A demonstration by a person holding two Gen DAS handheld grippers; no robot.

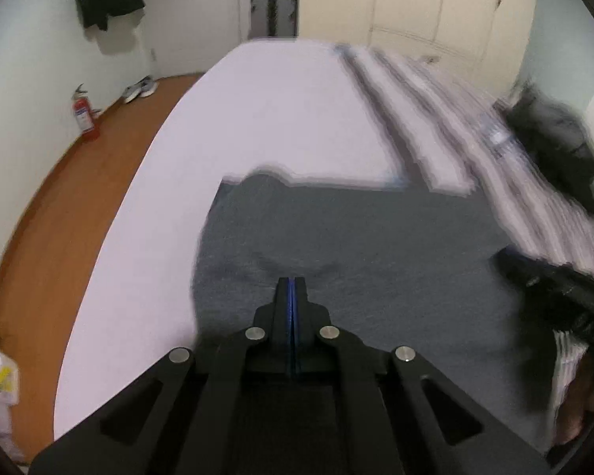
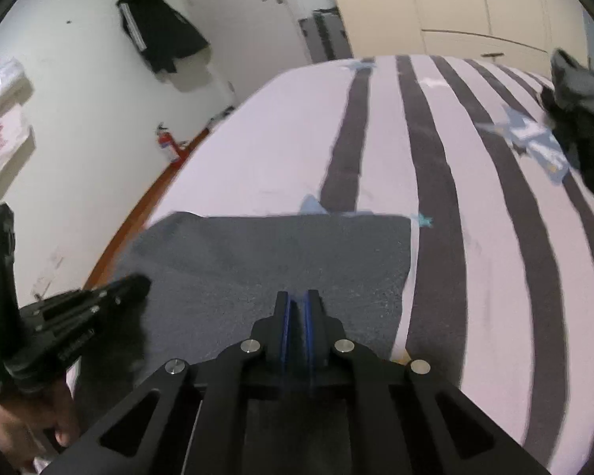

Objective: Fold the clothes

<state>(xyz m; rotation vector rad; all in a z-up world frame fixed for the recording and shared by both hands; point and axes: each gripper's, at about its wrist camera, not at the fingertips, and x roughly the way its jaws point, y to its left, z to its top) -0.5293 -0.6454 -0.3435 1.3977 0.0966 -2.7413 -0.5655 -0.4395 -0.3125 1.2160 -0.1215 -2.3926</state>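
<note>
Left gripper point(image 1: 292, 283): jaws pressed together, empty — over flat grey knit garment point(image 1: 356, 261)
Right gripper point(image 2: 296, 297): blue pads nearly touching, nothing pinched — probably between folds

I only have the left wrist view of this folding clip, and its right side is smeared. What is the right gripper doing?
Observer: The right gripper has its fingers shut, low over the grey garment. I cannot tell whether cloth is pinched.
Operator: Is the garment's far right corner flat?
Observer: Yes, that corner lies square and flat on the striped bedcover.
Operator: Anything on the wall I'm missing?
Observer: Two white plastic bags hang left of the black jacket.
</note>
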